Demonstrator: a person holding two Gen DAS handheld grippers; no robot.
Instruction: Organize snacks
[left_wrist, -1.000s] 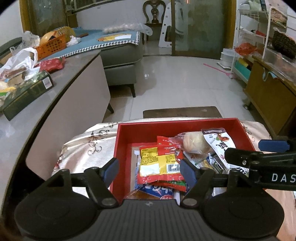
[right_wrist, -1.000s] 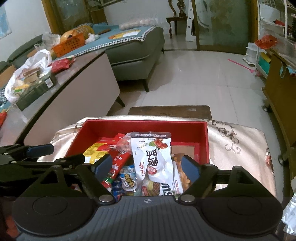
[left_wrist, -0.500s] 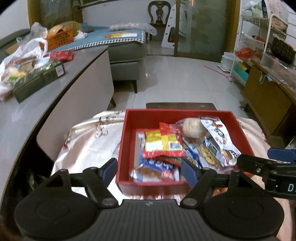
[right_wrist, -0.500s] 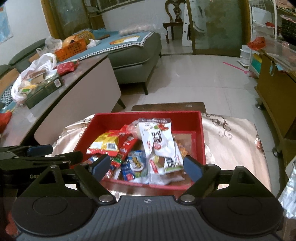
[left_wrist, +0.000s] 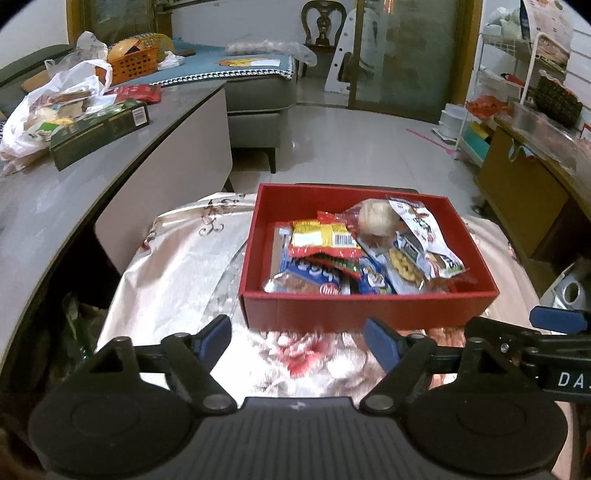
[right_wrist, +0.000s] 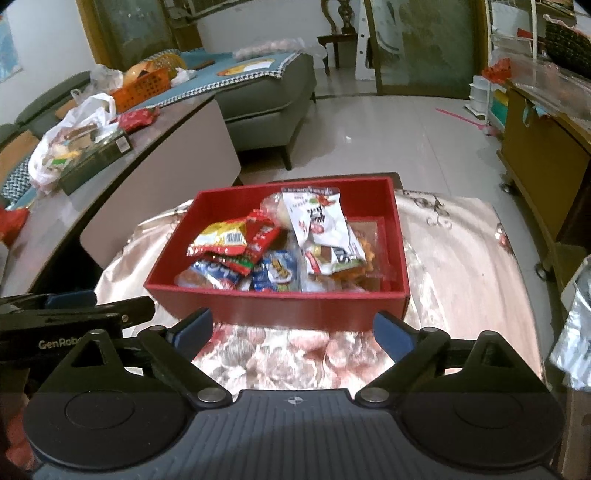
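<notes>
Left gripper (left_wrist: 297, 338) and right gripper (right_wrist: 293, 330), both empty, have just been widening, short of the red box (left_wrist: 365, 308), which lies crosswise on the cloth (left_wrist: 177, 266). Its snacks (left_wrist: 325, 240) overlap, lower ones hidden.

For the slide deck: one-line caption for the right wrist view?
Right claw open and empty, short of the red box of mixed snack packets on a floral cloth.

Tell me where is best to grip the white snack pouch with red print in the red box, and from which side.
Probably the white snack pouch's far sealed top edge, from above: it lies on top of the other packets in the red cardboard box, and that flat seam sticks up free near the far wall.
</notes>
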